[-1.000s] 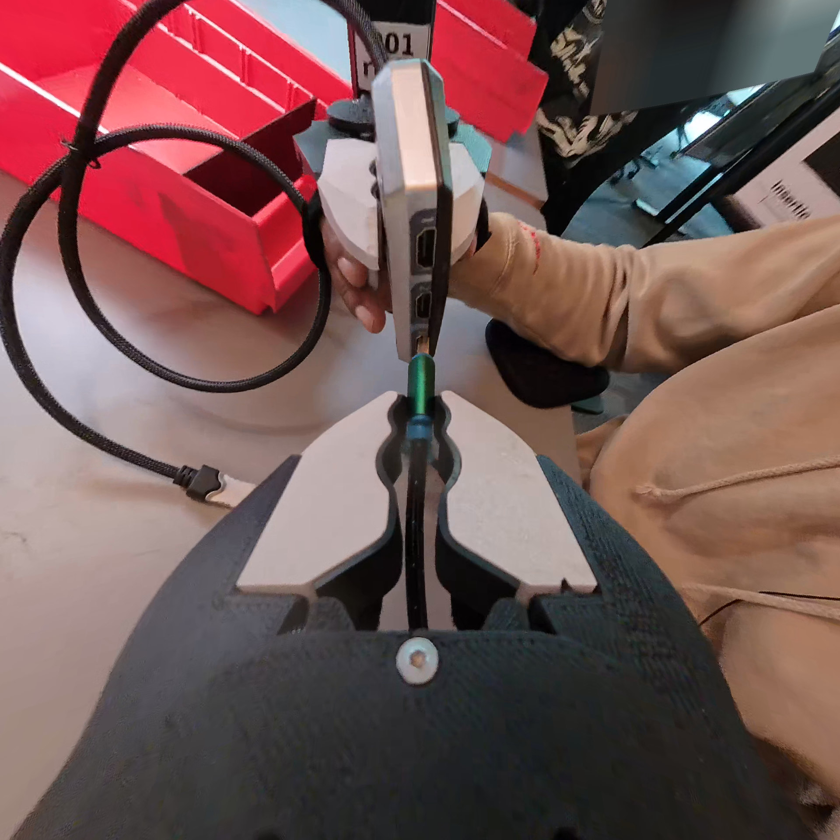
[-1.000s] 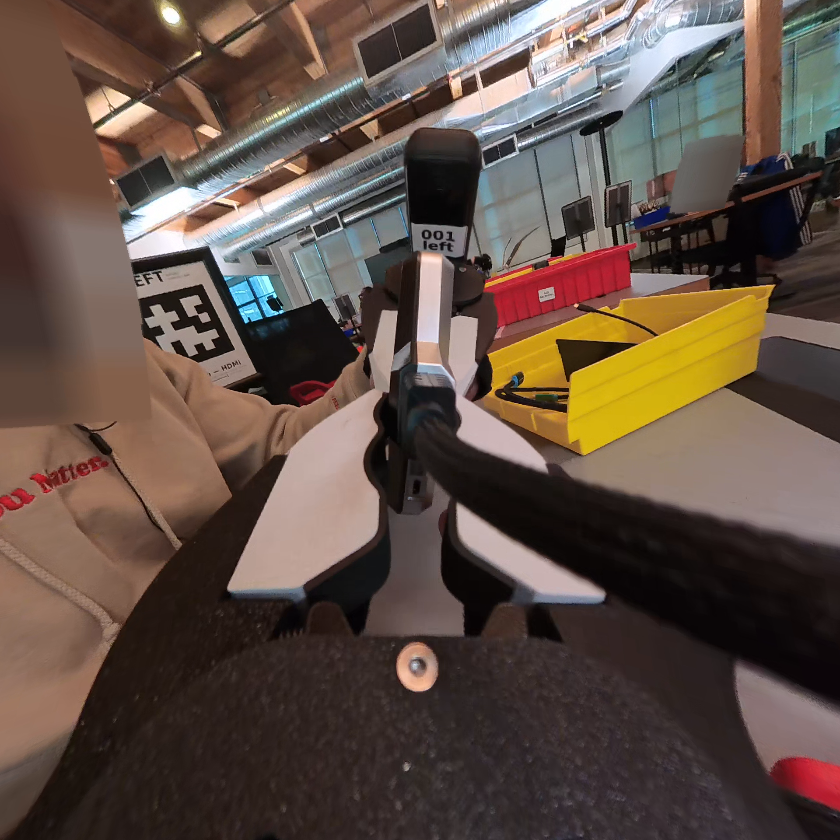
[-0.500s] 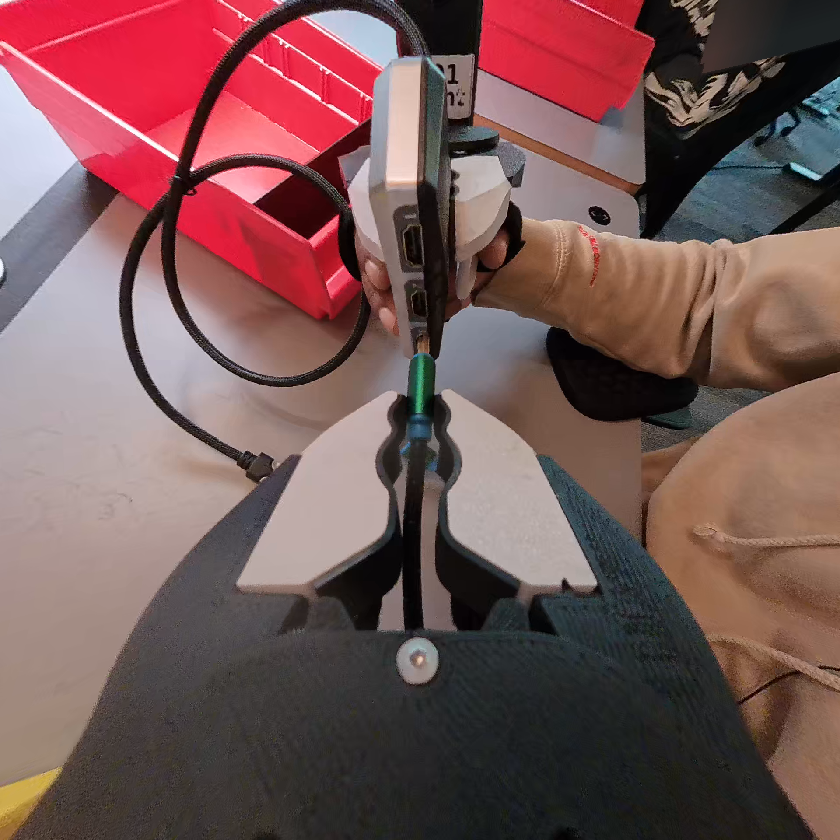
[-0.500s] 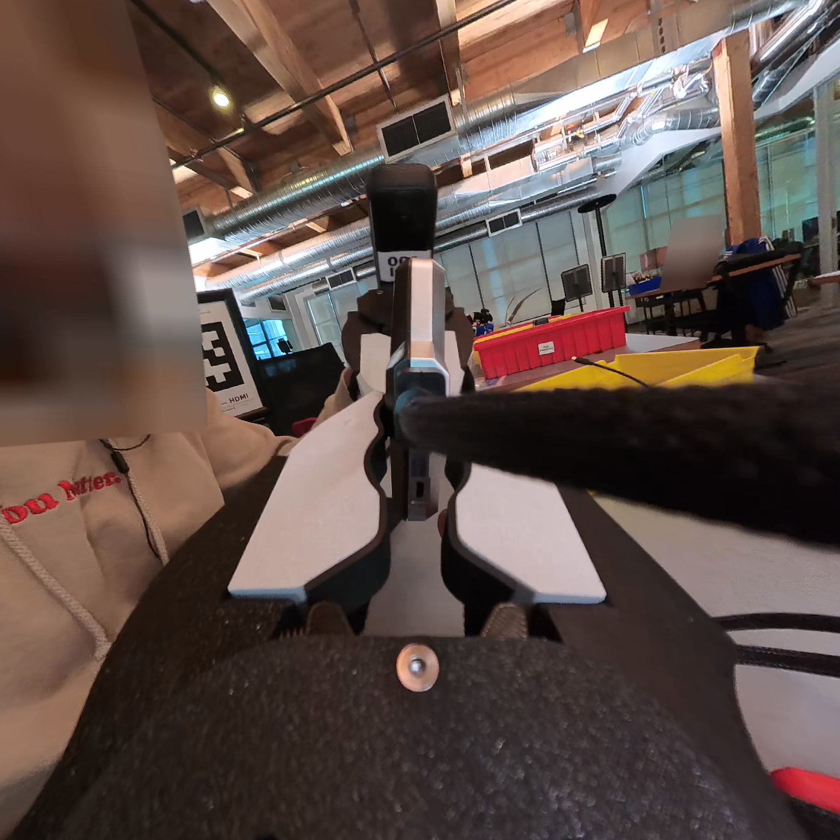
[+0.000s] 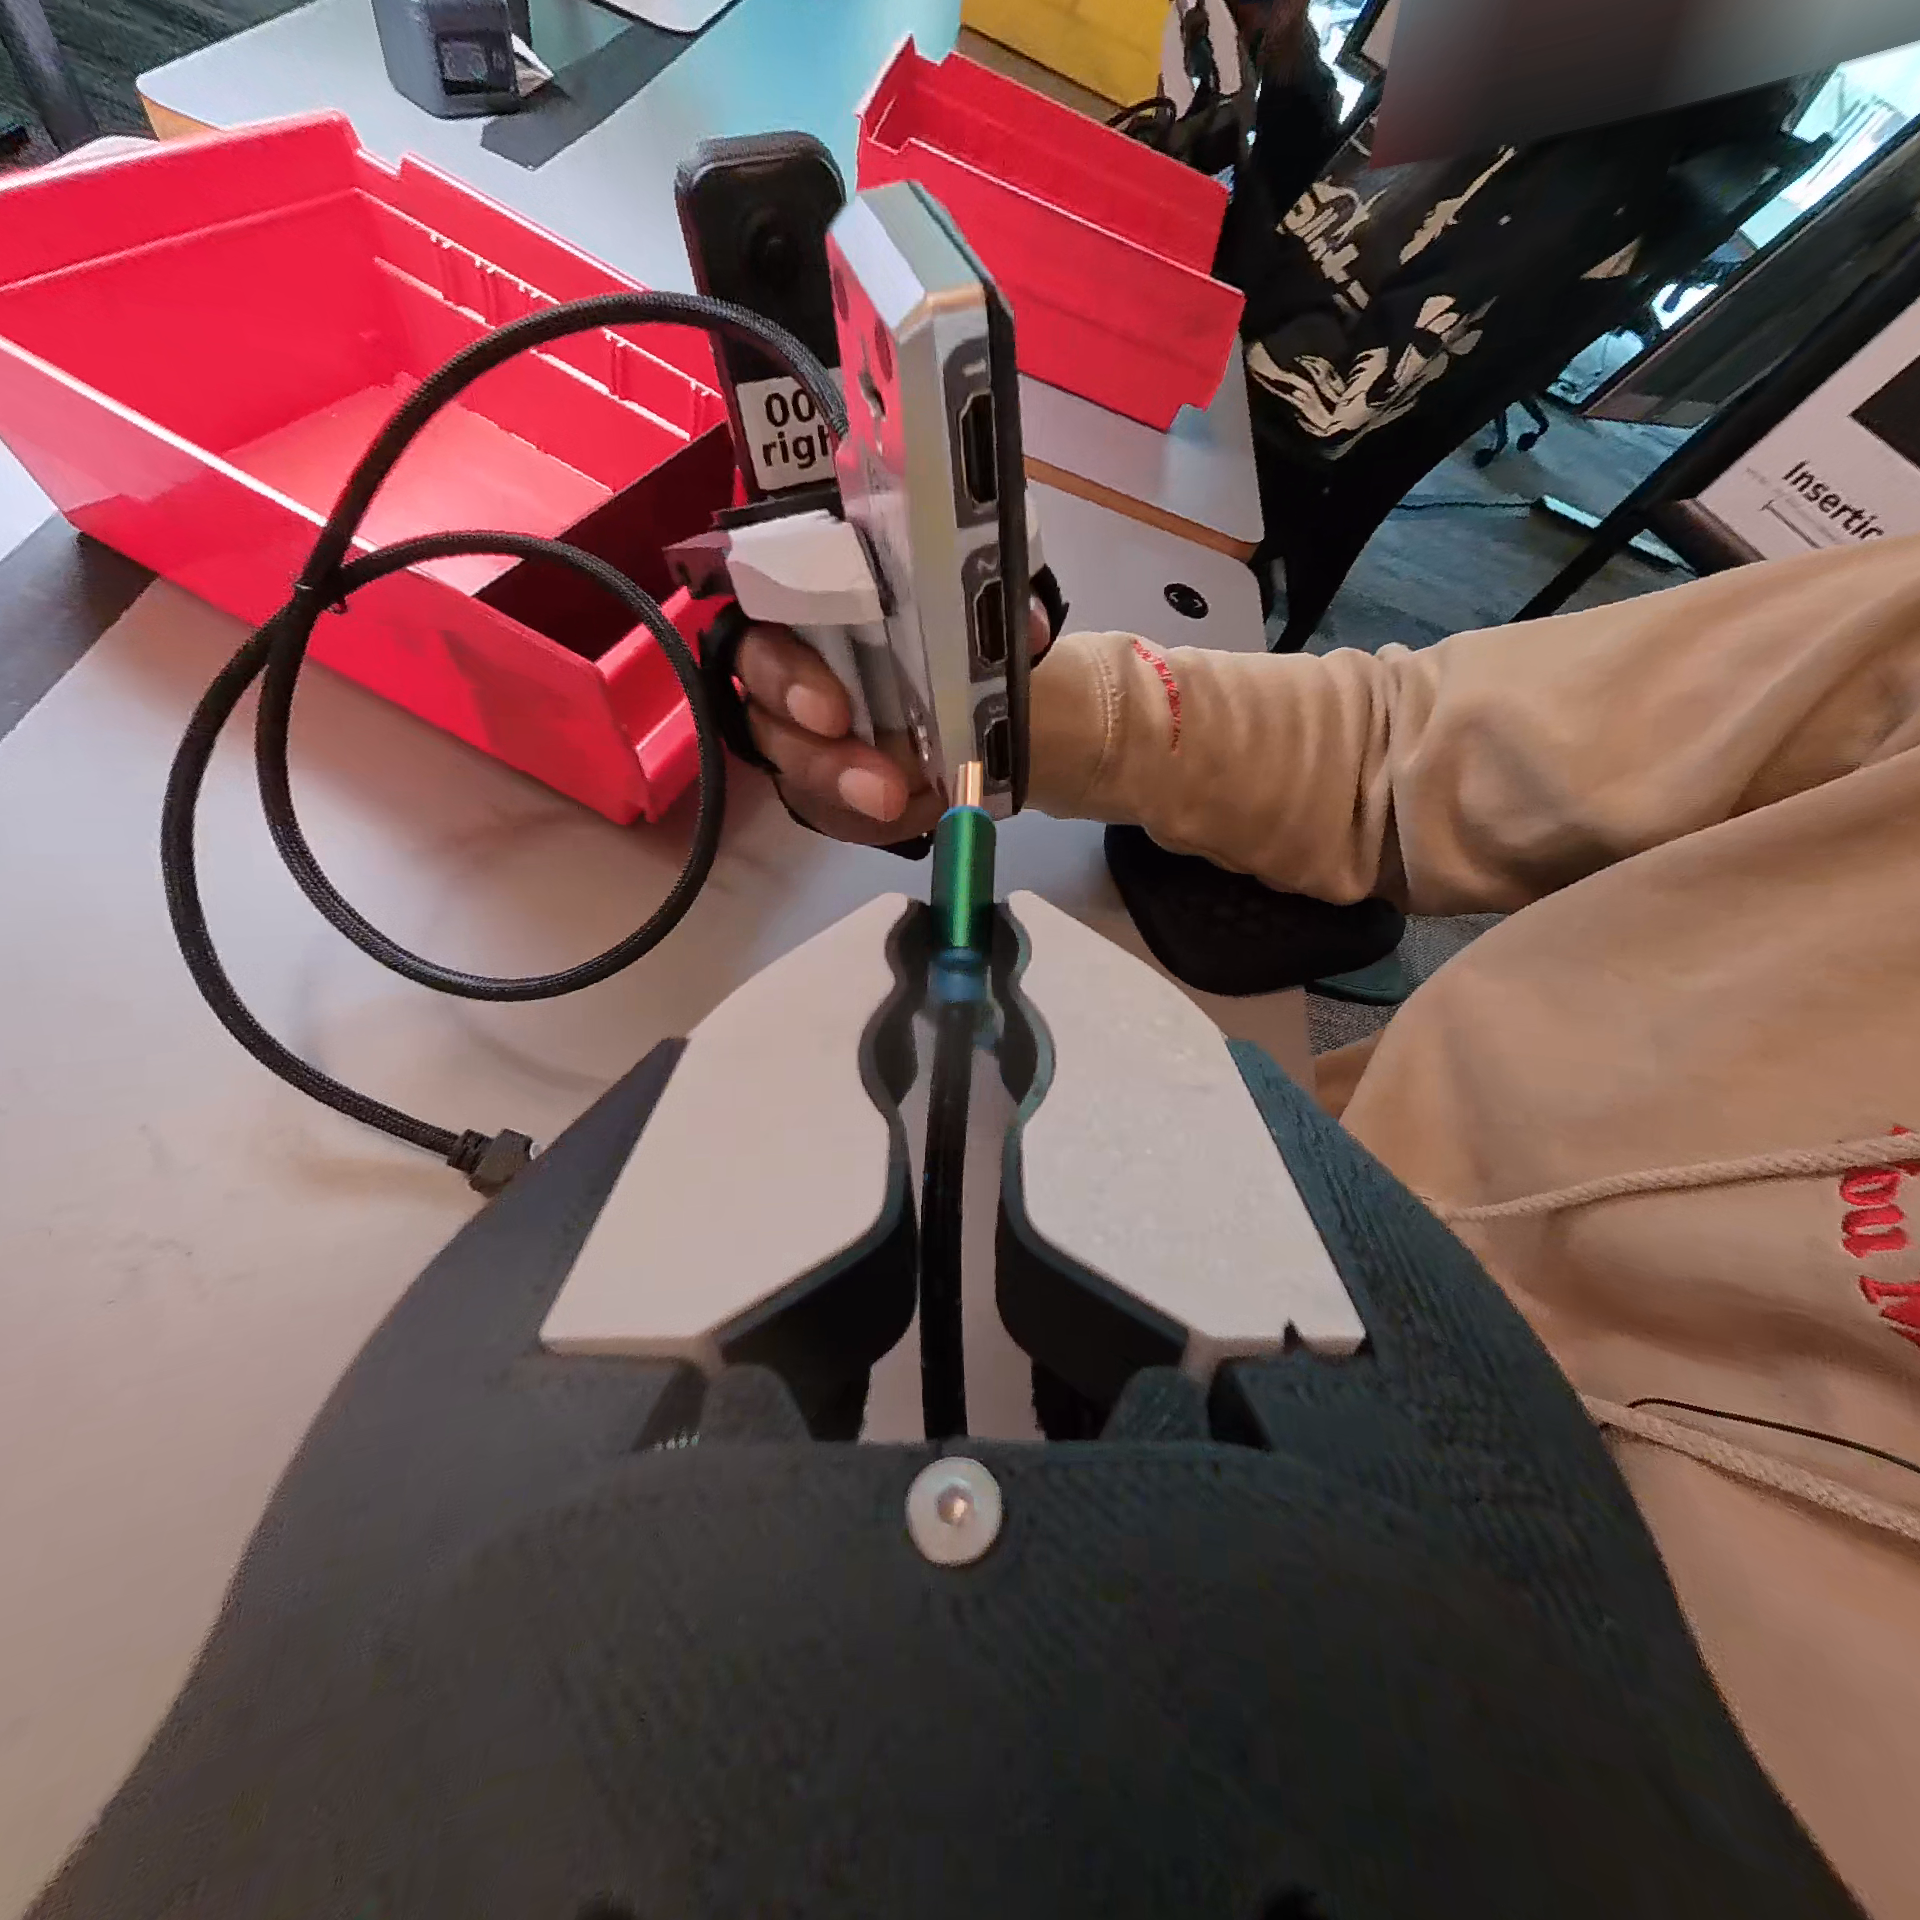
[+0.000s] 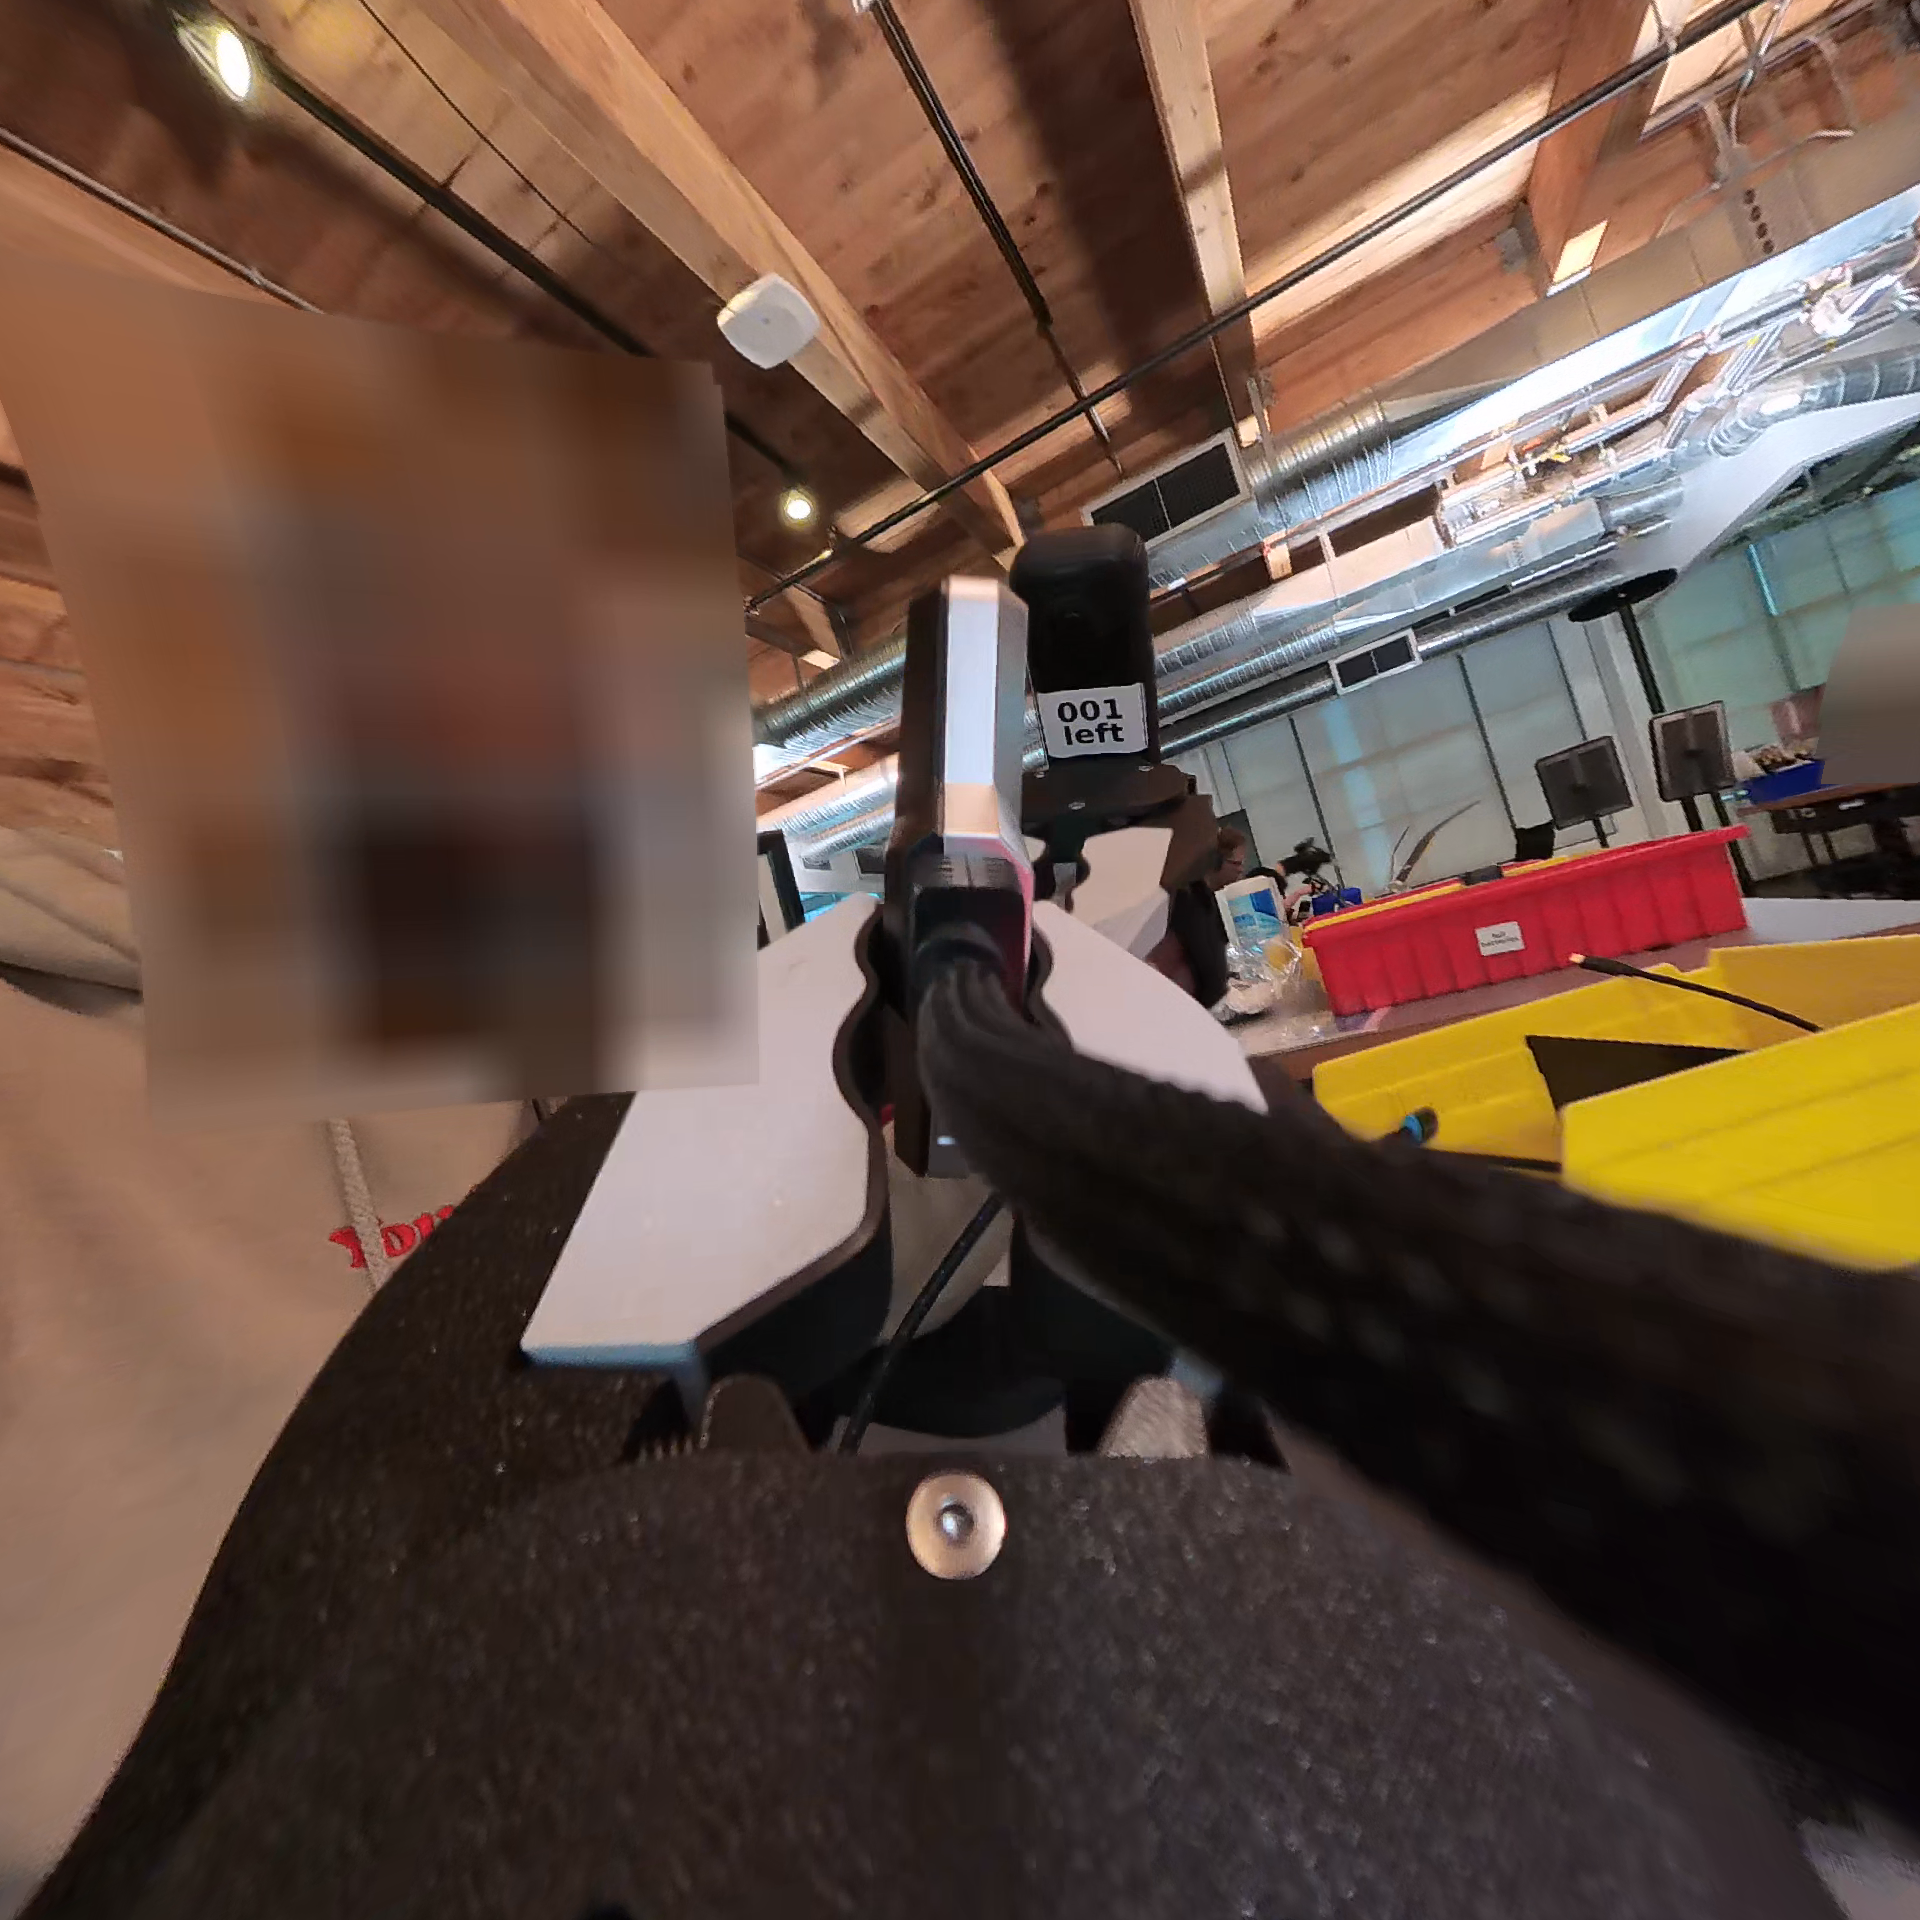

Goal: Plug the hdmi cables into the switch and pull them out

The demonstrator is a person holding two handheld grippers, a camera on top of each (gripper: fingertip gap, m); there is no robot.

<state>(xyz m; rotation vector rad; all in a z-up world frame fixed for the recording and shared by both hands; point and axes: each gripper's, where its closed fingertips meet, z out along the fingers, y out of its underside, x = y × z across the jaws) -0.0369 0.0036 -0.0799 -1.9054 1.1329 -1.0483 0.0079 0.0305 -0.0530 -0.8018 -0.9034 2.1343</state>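
Note:
My left gripper (image 5: pixel 961 914) is shut on a green HDMI plug (image 5: pixel 964 873) whose thin black cable runs back between the fingers. Its gold tip is bare, just left of the lowest port of the silver switch (image 5: pixel 914 447). The switch stands upright with three ports on its edge, clamped in my right gripper (image 6: pixel 956 935). In the right wrist view the switch (image 6: pixel 971 748) rises between the shut fingers. A thick braided black cable (image 6: pixel 1351 1226) is plugged into its near end. The same cable loops over the table in the left wrist view (image 5: pixel 260 727).
A large red bin (image 5: pixel 312 416) sits on the grey table (image 5: pixel 208 1299) behind the cable loop, with a second red bin (image 5: pixel 1039 281) farther back. Yellow bins (image 6: pixel 1662 1091) lie to my right. A person's tan sleeve (image 5: pixel 1455 748) reaches in from the right. The grippers' ends are close to 6 cm from one another.
The green plug's tip has come out of the switch's lowest port and now sits beside it. The switch has turned, showing its port edge more. The right wrist view has tilted upward.

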